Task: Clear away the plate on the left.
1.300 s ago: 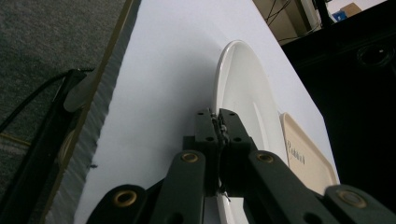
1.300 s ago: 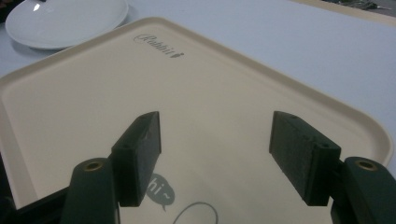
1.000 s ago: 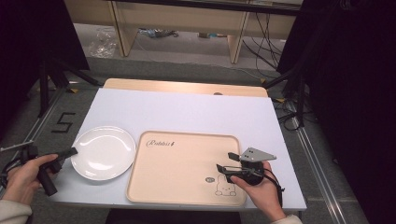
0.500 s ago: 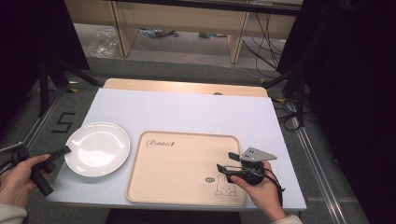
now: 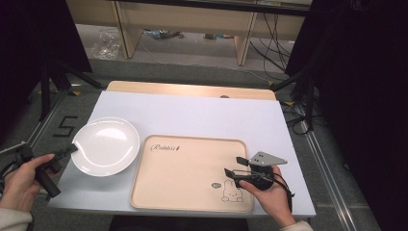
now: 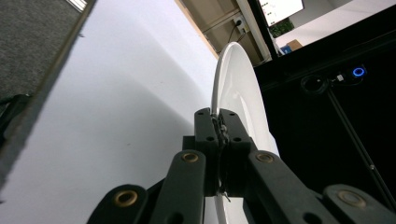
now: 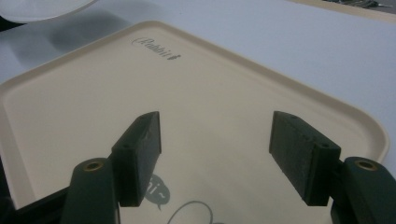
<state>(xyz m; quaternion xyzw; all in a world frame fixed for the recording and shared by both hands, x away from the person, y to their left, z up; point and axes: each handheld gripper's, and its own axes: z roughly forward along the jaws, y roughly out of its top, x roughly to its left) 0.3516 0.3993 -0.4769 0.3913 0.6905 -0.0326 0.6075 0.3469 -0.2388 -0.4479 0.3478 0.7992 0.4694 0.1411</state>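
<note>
Here, the left gripper [image 5: 67, 150] is clamped on the near-left rim of the white plate [image 5: 107, 144], which sits tilted just left of the beige tray [image 5: 192, 139]. The tray lies to the plate's right, so the left hand is the nearer. The right gripper [image 5: 236, 166], jaws wide and empty, hovers over the tray's near-right corner.

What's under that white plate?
The plate, pinched at its rim by the left gripper, is lifted over the white table. Its shadow lies beneath; the rest is hidden.

A lab recording bay. Black curtains [image 5: 365, 96] flank the white worktop [image 5: 192, 115] (cables [image 5: 276, 33] trail behind). Stand legs [image 5: 53, 82] show.
</note>
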